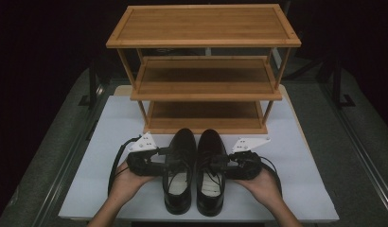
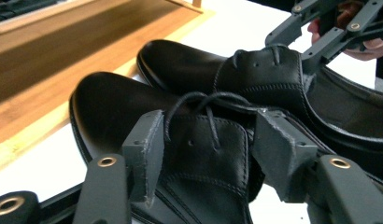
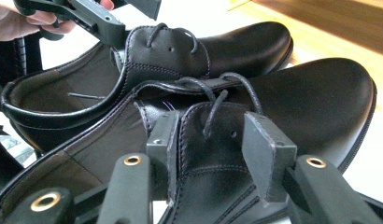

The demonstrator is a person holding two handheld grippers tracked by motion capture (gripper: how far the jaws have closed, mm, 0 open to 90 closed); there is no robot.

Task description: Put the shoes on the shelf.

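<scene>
Two black lace-up shoes stand side by side on the white table top (image 1: pixel 301 156), toes toward a wooden rack. My left gripper (image 1: pixel 175 158) reaches in from the left across the left shoe (image 1: pixel 181 139). In the left gripper view its jaws (image 2: pixel 210 149) straddle the laced upper of that shoe (image 2: pixel 110 107), with both pads against the leather. My right gripper (image 1: pixel 216 161) comes in from the right over the right shoe (image 1: pixel 210 142). In the right gripper view it (image 3: pixel 210 144) clamps that shoe's (image 3: pixel 315 98) laced part the same way. Both soles rest on the table.
A three-tier bamboo shoe rack (image 1: pixel 204 26) stands just behind the shoes, its bottom shelf (image 1: pixel 206 113) close to the toes. Cables loop from both grippers onto the table. A hand holds each gripper near the front edge. Dark floor surrounds the table.
</scene>
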